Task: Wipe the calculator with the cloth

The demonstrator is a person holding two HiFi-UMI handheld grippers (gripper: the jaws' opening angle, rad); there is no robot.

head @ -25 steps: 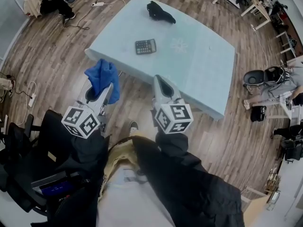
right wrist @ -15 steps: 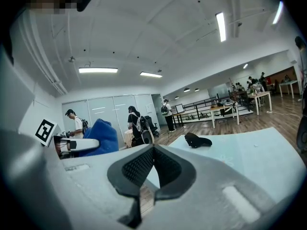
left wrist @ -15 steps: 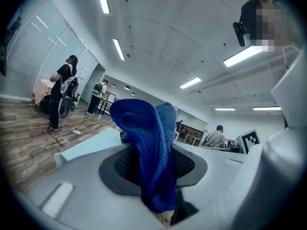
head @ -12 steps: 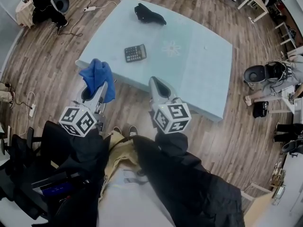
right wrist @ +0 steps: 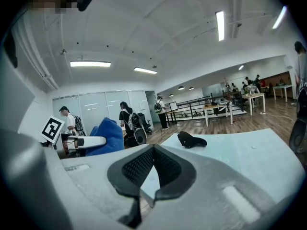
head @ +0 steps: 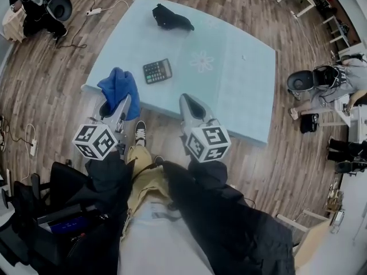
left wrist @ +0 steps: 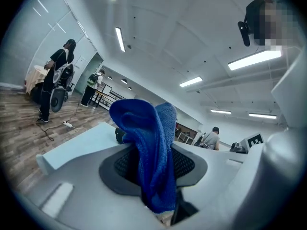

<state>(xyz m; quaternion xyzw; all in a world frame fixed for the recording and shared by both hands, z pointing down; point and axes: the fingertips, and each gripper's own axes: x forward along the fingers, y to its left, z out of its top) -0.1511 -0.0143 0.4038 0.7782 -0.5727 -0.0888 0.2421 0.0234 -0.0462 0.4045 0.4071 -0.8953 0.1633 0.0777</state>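
While the wiping itself is not yet begun, the tool for it is in hand: closest to the body, the left gripper (head: 122, 106) is clamped on the blue cloth (head: 118, 85), and the left gripper view shows the fabric pinched between the dark pads and standing up in a loose fold above them. Beside it, the right gripper (head: 186, 101) has its jaws drawn together at the tips with nothing between them, so it looks free to steady something if needed. Both are raised about at the near edge of the pale blue table (head: 241, 102), above the wooden floor (head: 51, 96). A little farther in, the calculator (head: 157, 71) lies flat and face up on the tabletop, toward the near left part, just beyond the cloth but not touching it; no jaw is on it either. Past it comes a faint flower print (head: 202, 62), and at the far edge lies a black object (head: 171, 19) that I cannot identify. Judging from this, only the picking up of the cloth is done; bringing it down onto the calculator and rubbing across the keys and casing is all left to do.
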